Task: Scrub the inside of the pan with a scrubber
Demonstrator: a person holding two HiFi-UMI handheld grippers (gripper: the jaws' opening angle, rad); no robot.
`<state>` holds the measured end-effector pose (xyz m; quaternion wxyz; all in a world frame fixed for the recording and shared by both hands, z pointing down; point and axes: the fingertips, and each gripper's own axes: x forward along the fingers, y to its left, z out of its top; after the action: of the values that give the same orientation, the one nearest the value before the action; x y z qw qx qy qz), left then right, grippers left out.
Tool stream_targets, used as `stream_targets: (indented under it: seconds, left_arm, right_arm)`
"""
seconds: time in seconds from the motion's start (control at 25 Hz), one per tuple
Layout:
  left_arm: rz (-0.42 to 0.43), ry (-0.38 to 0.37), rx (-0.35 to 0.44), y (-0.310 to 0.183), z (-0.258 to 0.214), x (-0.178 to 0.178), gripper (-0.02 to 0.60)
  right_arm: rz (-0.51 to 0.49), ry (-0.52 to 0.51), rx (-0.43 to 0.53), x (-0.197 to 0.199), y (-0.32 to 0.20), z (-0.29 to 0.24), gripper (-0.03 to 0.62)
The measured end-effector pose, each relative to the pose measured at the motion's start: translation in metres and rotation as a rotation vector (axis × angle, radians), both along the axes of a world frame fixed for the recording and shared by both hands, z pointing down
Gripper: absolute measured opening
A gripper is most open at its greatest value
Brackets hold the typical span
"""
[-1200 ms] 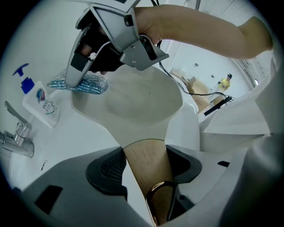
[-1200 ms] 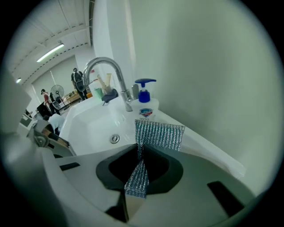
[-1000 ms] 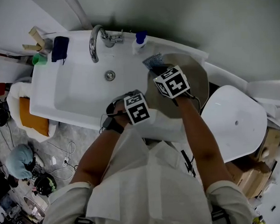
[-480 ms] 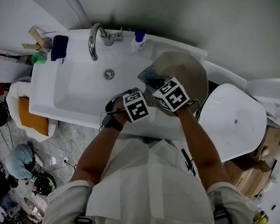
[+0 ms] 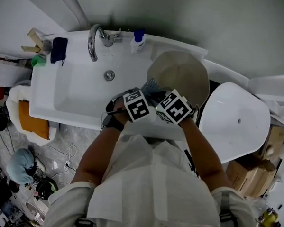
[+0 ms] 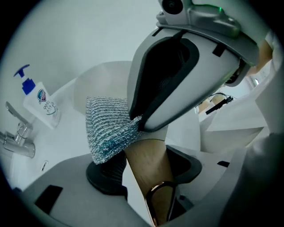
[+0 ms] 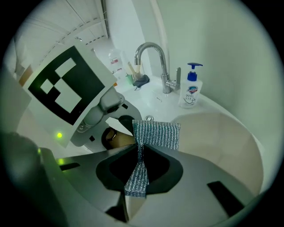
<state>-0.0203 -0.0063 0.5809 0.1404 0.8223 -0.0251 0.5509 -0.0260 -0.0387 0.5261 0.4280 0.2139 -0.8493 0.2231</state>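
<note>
My right gripper is closed on the scrubber. The jaws pinch it across its middle, and the free end fans out ahead of the jaw tips. My left gripper is closed around the wooden handle of the pan, just above the metal hanging ring.

Handling, as I judge it:
- The scrubber is a light, soft woven mesh that bunches and folds under the pinch. A hold close to the working end should keep it from flopping when pressed down.
- The pan is stiff and the heavier item. Its pale inner surface looks smooth and may let the mesh skate.
- The handle is the correct place to hold the pan and steady it against the scrubbing load.

The scrubber hangs at the pan's rim on the handle side. The open interior lies beyond it, to the right of the sink. Further off stand the faucet and the soap bottle.

Not readable:
- Whether the mesh touches the pan surface.
- What the pan rests on.
- Whether its interior is wet or soiled.
- The handle and near rim in the head view, where the marker cubes cover them.
</note>
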Motion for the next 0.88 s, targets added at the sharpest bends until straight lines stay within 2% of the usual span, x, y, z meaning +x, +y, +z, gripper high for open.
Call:
stream_targets:
  seconds: [0.56, 0.88]
  left_arm:
    - [-0.005, 0.005, -0.004, 0.000, -0.001, -0.001, 0.272]
    - [-0.008, 0.010, -0.005, 0.000, -0.002, 0.000, 0.272]
  right_arm:
    - [0.054, 0.107, -0.050, 0.035, 0.045, 0.002, 0.043]
    - [0.021, 0.190, -0.037, 0.060, 0.069, 0.004, 0.043]
